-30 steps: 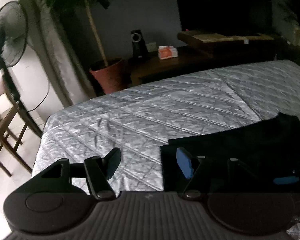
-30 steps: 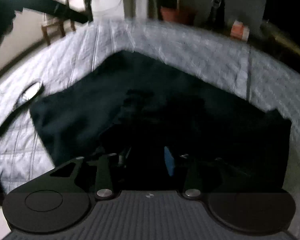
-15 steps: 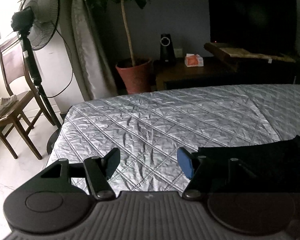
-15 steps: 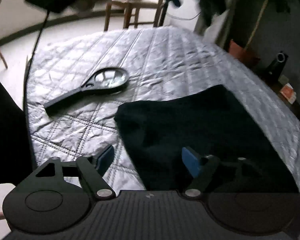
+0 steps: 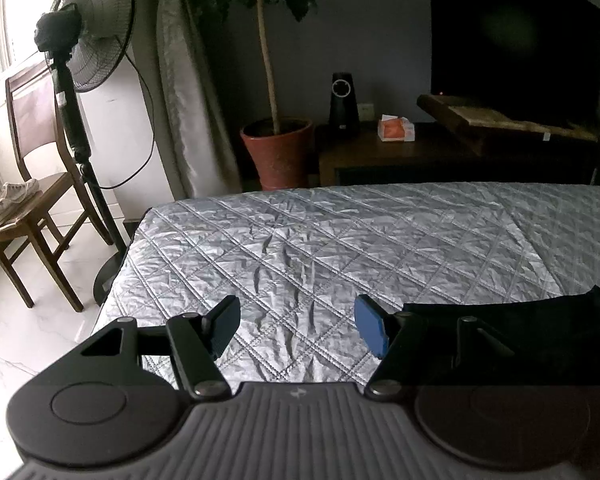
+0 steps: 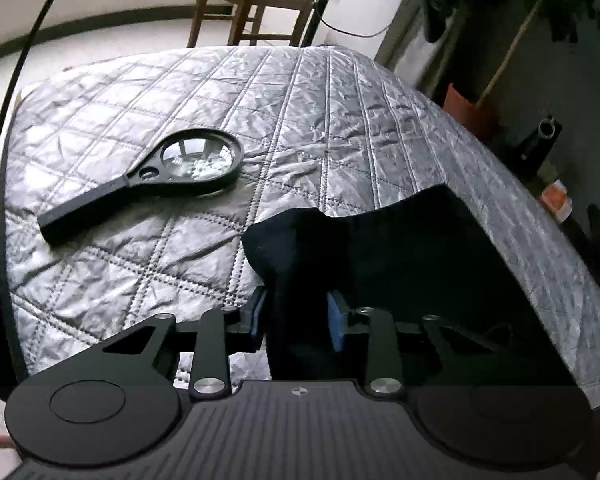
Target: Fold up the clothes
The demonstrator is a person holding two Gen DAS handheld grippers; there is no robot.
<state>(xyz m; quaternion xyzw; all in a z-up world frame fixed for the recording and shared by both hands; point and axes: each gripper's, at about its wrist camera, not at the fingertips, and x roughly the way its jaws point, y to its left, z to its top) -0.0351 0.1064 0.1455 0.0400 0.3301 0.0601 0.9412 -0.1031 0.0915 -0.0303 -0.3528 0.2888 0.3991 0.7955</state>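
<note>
**Corner pinched, fold about to start**

The right gripper [image 6: 296, 316] has just closed its jaws on a bunched corner of the dark cloth [image 6: 420, 264], which lies on the quilt [image 6: 180, 100] beside a magnifier [image 6: 160, 176]. To do this well, lift low and carry the corner straight across (no twisting), keeping the far edge flat. The left gripper [image 5: 296, 328] hangs open over bare quilt, holding nothing. Half a second ago the right jaws stood wide beside the cloth's edge.

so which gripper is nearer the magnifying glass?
Right. The right gripper, gripping the dark garment, sits just beside the magnifying glass; the left gripper doesn't see it.
</note>
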